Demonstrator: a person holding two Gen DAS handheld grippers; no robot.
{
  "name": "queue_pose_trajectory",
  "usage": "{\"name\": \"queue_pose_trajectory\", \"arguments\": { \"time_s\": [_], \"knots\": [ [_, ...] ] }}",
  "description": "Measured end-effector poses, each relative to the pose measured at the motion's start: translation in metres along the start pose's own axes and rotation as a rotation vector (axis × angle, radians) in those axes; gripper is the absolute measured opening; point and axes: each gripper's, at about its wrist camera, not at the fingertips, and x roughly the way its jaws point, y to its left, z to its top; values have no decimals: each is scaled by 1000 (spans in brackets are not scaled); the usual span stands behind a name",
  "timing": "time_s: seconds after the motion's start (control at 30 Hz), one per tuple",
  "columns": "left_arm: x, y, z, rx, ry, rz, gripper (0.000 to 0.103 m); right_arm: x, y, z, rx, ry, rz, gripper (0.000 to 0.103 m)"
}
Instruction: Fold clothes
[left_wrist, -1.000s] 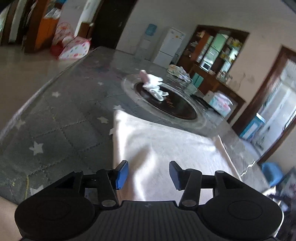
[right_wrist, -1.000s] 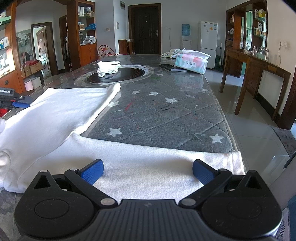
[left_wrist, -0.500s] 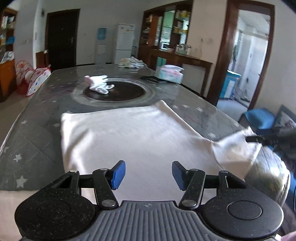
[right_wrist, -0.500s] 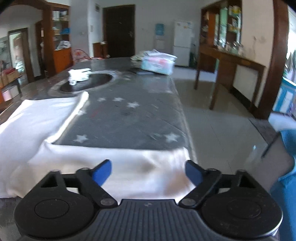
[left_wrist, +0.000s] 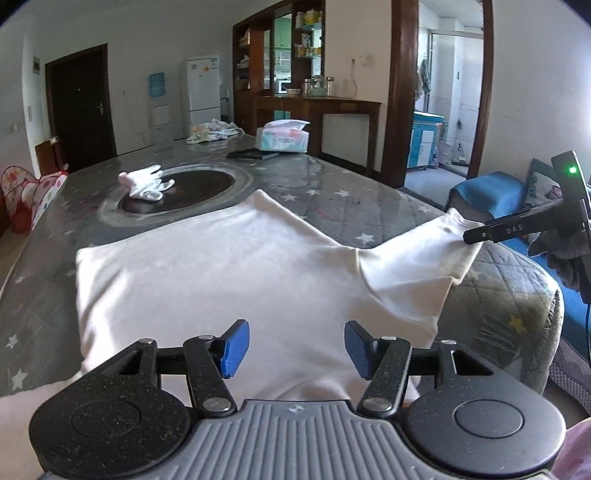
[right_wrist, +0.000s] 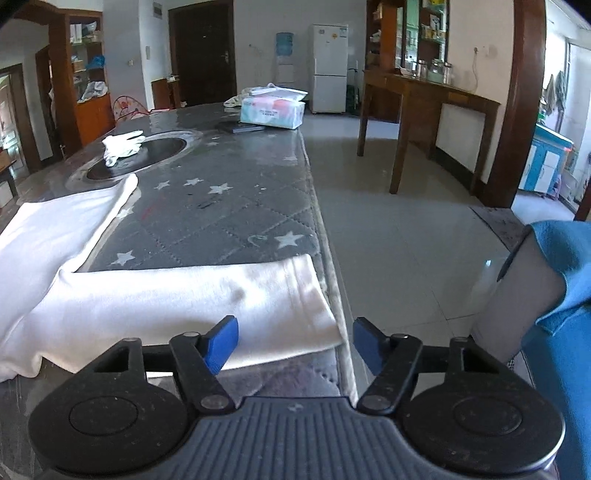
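While the white shirt (left_wrist: 229, 280) lies flat on the desk (left_wrist: 332, 184) with no fold made yet, my left fingers (left_wrist: 234, 347) stand spread above its body, holding nothing. My right fingers (right_wrist: 221, 341) are closing around the sleeve (right_wrist: 221, 295) end at the desk edge, not pinching it yet

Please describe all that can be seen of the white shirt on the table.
The shirt is white to cream, of soft knit cloth, spread flat on the grey star-patterned table. Its body has a straight far hem and one sleeve reaches out to the table's edge, its cuff at the padded rim. Light folds show where the sleeve joins the body. The right claw is closing around the cuff's corner, with cloth between the pads. The left claw is over the body, pads apart.
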Motion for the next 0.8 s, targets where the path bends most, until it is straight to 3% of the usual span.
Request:
{"name": "queue_pose_trajectory", "arguments": {
  "time_s": [0.1, 0.17, 0.23, 0.6, 0.8],
  "knots": [
    [4, -8, 3, 22, 0, -19, 61, -1, -1, -1, 21, -4, 14, 50],
    [7, -15, 4, 43, -1, -28, 61, -1, 1, 1, 25, -10, 22, 24],
    [10, -22, 5, 61, -1, -38, 61, -2, -1, 4, 46, -12, 37, 13],
    [35, -58, 13, 145, -6, -96, 60, -30, 0, 48, 44, -156, 58, 8],
    [53, -70, 10, 164, 22, -98, 60, -26, 11, 58, 8, -157, 70, 8]
  ]
}}
